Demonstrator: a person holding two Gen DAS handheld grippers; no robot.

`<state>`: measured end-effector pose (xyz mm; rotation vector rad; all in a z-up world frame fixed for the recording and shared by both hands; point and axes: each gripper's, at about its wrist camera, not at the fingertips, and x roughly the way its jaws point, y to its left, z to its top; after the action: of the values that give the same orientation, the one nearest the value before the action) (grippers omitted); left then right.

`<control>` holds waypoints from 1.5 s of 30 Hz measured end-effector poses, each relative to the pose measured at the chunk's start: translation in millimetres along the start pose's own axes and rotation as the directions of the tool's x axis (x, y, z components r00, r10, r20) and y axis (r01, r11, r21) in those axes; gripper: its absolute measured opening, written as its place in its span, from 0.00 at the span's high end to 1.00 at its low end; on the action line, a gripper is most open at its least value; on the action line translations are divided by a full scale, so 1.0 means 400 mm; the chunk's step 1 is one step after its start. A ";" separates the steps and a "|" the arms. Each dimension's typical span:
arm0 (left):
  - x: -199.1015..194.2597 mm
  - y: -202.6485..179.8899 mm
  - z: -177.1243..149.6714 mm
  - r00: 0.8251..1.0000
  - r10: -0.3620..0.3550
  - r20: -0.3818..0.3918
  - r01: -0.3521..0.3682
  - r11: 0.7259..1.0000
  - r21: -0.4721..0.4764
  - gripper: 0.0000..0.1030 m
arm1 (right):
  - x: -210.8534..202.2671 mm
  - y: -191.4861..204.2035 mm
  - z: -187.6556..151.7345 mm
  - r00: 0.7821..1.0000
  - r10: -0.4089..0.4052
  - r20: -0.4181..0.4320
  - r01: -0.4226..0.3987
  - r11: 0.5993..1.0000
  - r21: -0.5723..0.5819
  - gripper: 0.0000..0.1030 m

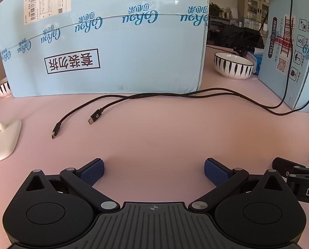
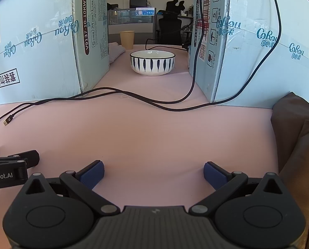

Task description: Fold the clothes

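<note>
With both grippers' jaws spread empty over the desk (image 2: 154, 128), the brown cloth (image 2: 297, 132), seemingly folded, could be snagged on the black cables (image 2: 146, 99).

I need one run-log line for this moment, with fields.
left hand-held gripper: open, empty | right hand-held gripper: open, empty | brown cloth: at right, untouched | cables: on pink table

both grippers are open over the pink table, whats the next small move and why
Probably swing the right gripper right, toward the brown cloth bunched at the table's right edge. Both it and the left gripper are open and empty, and that cloth looks like the only garment within reach; the cables lie farther ahead.
</note>
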<state>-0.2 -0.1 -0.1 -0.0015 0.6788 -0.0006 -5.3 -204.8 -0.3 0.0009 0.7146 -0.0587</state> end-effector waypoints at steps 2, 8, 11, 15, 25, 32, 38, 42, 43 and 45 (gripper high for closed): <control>-0.001 -0.001 -0.002 1.000 0.001 0.000 -0.001 1.000 0.001 0.00 | 0.002 -0.001 0.001 1.000 0.001 0.000 -0.001 1.000 0.001 0.00; -0.004 -0.005 -0.008 1.000 0.003 0.001 -0.003 1.000 0.004 0.00 | 0.004 -0.003 0.004 1.000 0.001 0.000 -0.001 1.000 0.001 0.00; -0.005 -0.006 -0.009 1.000 0.004 0.000 -0.004 1.000 0.005 0.00 | -0.002 0.000 -0.002 1.000 0.003 -0.001 -0.003 1.000 0.004 0.00; 0.000 -0.004 0.000 1.000 0.003 0.000 -0.003 1.000 0.004 0.00 | -0.004 -0.004 -0.001 1.000 -0.001 -0.002 0.001 1.000 -0.002 0.00; 0.004 -0.002 0.004 1.000 0.002 0.000 -0.002 1.000 0.005 0.00 | -0.009 0.007 -0.001 1.000 -0.013 0.004 0.013 1.000 -0.003 0.00; -0.026 -0.007 0.001 0.985 -0.155 0.074 0.154 0.988 0.022 0.00 | -0.133 0.085 -0.039 0.903 -0.251 0.349 0.276 0.961 -0.023 0.00; -0.073 -0.028 -0.009 0.954 -0.242 0.179 0.226 0.968 0.106 0.00 | -0.213 0.109 -0.071 0.756 -0.402 0.516 0.421 0.903 0.086 0.00; -0.083 -0.042 -0.004 0.934 -0.283 0.218 0.270 0.959 0.088 0.00 | -0.257 0.070 -0.083 0.724 -0.481 0.494 0.443 0.874 0.201 0.00; -0.082 -0.048 -0.001 0.929 -0.302 0.215 0.292 0.953 0.077 0.00 | -0.267 0.056 -0.085 0.717 -0.502 0.483 0.447 0.863 0.234 0.00; -0.090 -0.069 -0.005 0.918 -0.335 0.211 0.321 0.942 0.099 0.00 | -0.291 0.024 -0.091 0.701 -0.540 0.466 0.448 0.842 0.301 0.00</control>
<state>-29.4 -27.5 21.2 -0.0551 0.4439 -0.3412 -116.3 -188.1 48.0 -0.0491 0.1200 -0.6249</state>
